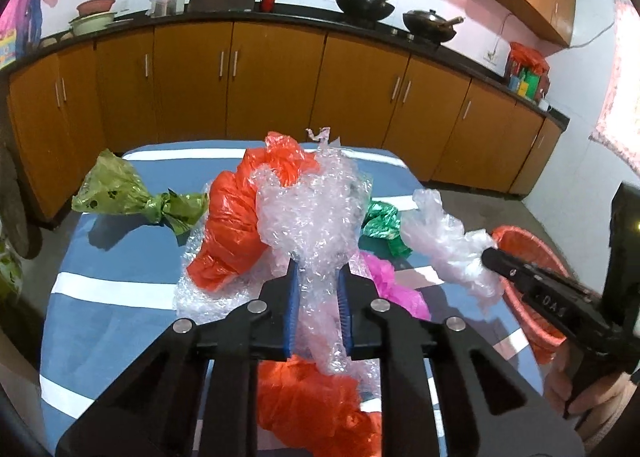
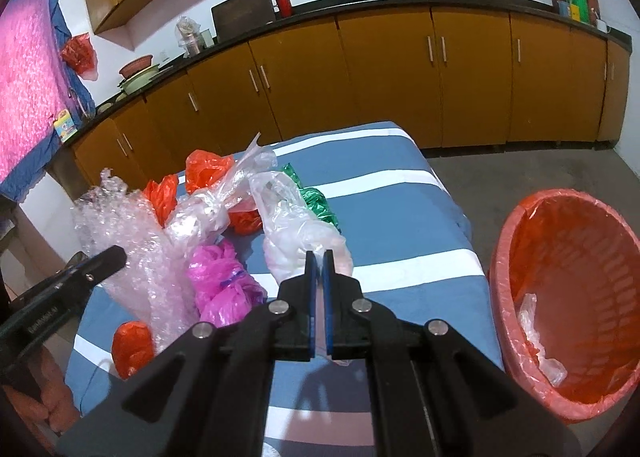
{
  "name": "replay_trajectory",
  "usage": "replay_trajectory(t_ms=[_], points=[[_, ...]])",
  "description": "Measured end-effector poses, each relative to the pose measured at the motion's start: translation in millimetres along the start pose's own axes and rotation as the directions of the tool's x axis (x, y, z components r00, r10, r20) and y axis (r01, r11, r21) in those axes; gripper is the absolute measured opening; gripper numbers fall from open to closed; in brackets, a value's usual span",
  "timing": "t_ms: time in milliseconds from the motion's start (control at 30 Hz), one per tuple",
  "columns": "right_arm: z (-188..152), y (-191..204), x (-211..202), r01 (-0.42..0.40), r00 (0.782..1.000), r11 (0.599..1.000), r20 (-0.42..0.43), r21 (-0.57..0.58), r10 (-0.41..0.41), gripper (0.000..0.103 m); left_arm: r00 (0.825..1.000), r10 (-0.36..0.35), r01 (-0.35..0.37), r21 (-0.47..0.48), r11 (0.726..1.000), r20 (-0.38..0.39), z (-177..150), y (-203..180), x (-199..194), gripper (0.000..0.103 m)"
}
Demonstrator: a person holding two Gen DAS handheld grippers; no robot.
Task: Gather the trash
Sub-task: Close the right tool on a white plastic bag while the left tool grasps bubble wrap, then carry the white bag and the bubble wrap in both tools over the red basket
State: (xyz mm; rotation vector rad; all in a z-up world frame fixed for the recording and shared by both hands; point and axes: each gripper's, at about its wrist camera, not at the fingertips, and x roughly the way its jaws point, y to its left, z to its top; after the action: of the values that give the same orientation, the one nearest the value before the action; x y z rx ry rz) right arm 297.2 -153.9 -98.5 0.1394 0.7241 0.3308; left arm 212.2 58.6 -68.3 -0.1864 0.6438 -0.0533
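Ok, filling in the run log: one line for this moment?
left gripper: shut on bubble wrap | right gripper: shut on clear bag | basket: beside table, nearly empty

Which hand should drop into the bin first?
Right, probably. Its gripper is shut on the clear plastic bag, and the red-lined bin sits just to its right. The left gripper holds bubble wrap mid-table, farther from the bin.

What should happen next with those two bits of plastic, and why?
Probably carry the clear bag over the red bin and let go. The right gripper is shut on it, and the bin stands open just right of the table. The left gripper grips bubble wrap and could follow.
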Motion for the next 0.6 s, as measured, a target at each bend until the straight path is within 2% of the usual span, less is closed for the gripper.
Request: replay_trajectory(t_ms=[367, 600], points=[[4.3, -4.2, -26.5, -0.015, 0.999, 1.0, 0.042, 0.01, 0.015, 0.005, 0.997, -0.024, 0.027, -0.032, 0.999, 0.077, 22.4, 2.2, -35.4, 0.016], [8.8, -15.4, -48.1, -0.007, 0.997, 1.0, 0.082, 0.023, 0.005, 0.005, 0.992, -0.042, 0.043, -0.009, 0.999, 0.115, 33.6, -17.2, -44.3, 0.016]])
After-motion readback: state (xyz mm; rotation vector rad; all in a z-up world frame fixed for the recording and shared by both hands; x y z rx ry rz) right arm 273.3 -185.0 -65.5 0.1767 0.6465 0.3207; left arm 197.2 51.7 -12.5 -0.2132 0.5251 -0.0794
